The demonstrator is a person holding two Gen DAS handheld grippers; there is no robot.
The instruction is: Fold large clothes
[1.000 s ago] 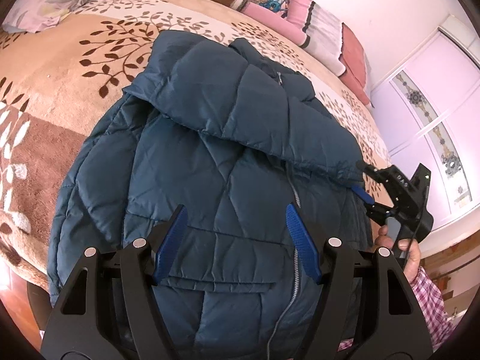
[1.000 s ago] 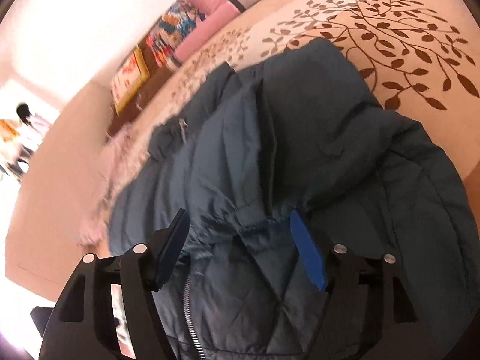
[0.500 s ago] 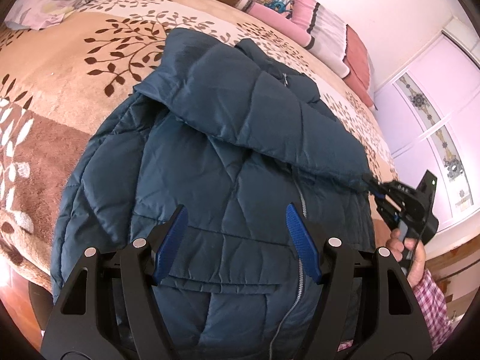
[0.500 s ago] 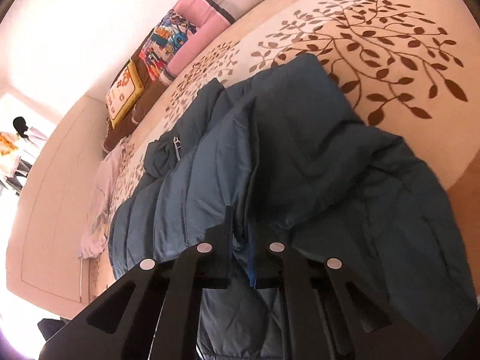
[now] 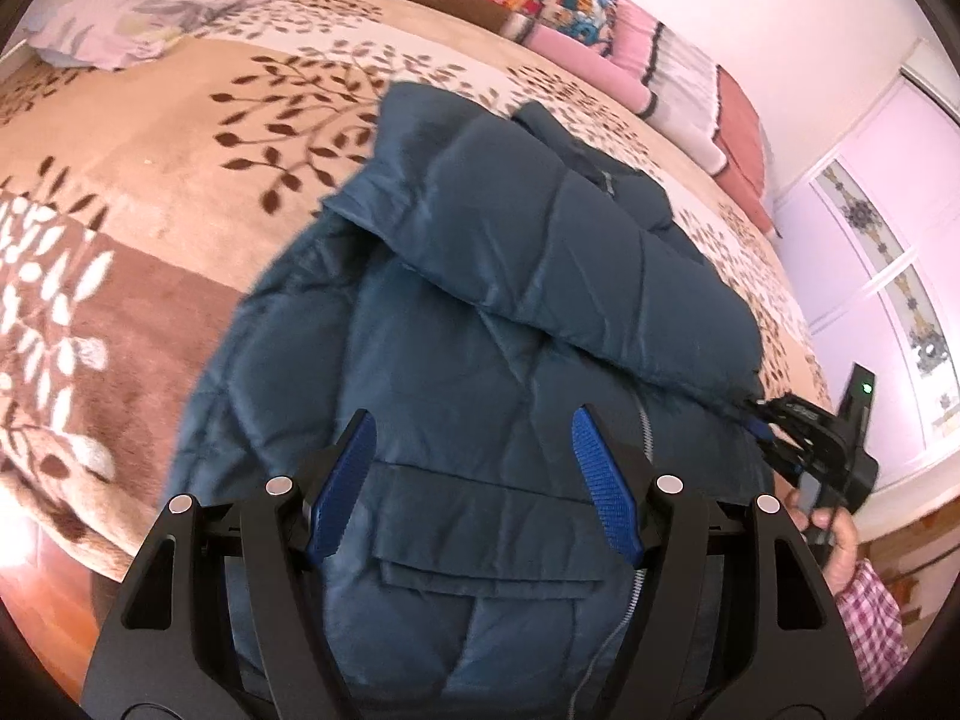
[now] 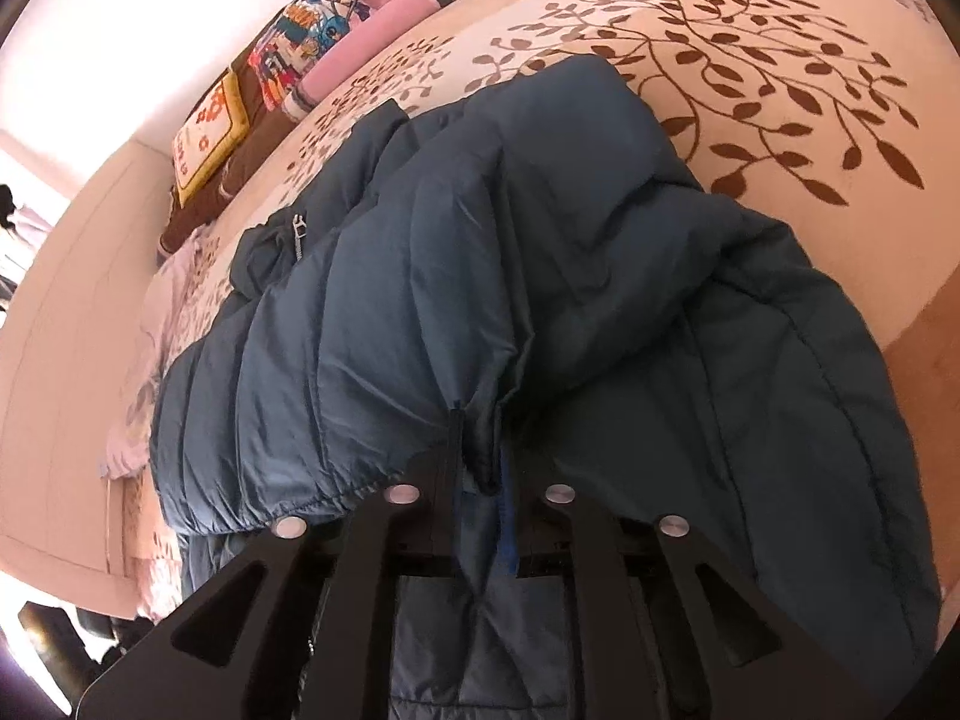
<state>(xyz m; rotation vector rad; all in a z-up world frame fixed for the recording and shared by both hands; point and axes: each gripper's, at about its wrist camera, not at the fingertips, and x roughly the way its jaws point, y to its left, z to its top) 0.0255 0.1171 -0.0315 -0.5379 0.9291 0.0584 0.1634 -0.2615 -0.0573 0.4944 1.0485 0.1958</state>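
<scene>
While right gripper (image 6: pixel 480 468) pinched jacket (image 5: pixel 510 324) sleeve cuff, jaws apparently easing apart, left gripper (image 5: pixel 474 480) hovered agape, nothing between its jaws.

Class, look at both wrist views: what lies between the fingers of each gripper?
Left wrist view: the left gripper stands open above the jacket, nothing in its gap. Right wrist view: a pinched fold of the sleeve sits between the opening jaws of the right gripper.

Leaf-print bedspread (image 5: pixel 180 138); pillows (image 5: pixel 636 54) along wall; lilac wardrobe (image 5: pixel 888 276).
</scene>
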